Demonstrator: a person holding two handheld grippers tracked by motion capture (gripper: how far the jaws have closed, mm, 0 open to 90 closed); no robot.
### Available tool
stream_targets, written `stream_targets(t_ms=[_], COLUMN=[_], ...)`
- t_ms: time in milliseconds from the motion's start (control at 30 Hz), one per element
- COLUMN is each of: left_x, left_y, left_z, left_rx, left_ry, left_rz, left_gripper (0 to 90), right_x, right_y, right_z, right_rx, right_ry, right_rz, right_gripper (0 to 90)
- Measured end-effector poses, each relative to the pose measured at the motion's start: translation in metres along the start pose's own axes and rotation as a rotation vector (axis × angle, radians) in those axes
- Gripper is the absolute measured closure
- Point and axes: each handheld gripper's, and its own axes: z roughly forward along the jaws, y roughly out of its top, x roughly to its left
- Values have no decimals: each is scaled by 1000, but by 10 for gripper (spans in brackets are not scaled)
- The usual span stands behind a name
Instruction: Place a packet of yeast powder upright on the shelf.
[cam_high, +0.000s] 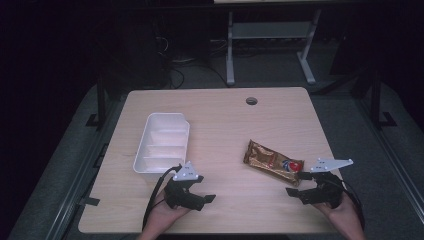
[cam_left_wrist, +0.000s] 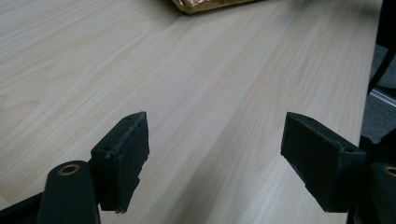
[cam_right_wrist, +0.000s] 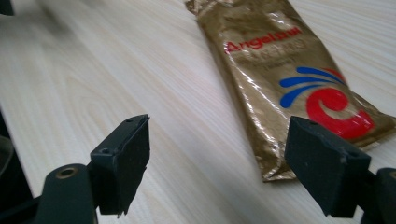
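Observation:
A gold foil packet with a red and blue swirl lies flat on the wooden table, right of centre. In the right gripper view the gold foil packet stretches away just beyond the right jaw. My right gripper rests low near the table's front right, beside the packet's near end, open with nothing between its jaws. My left gripper sits near the front edge, left of centre, also open and empty. In the left gripper view, a corner of the gold foil packet peeks in at the top.
A white plastic tray with dividers stands on the table's left half, just beyond my left hand. A round cable hole lies near the far edge. Bare wood spans between the grippers. A metal frame stands on the floor behind.

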Motion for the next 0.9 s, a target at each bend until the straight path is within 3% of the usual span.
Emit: stream_targets(t_ms=[67, 300, 633, 733, 900], left_x=[0, 1, 5, 5, 2], left_y=[1, 7, 25, 32, 48], left_z=[0, 9, 27, 32, 39], left_rx=[-19, -14, -15, -16, -12], left_ry=[3, -9, -29, -29, -12], left_rz=[-7, -23, -36, -44, -22], left_gripper=[235, 247, 287, 294, 304], right_x=[0, -5, -16, -20, -26], right_y=[1, 12, 31, 35, 46], right_z=[-1, -5, 1, 2, 4], right_rx=[-12, -51, -53, -57, -55], right_ry=[7, -23, -41, -37, -42], right_rz=[5, 21, 24, 34, 29], right_gripper=[215, 218, 242, 268, 340])
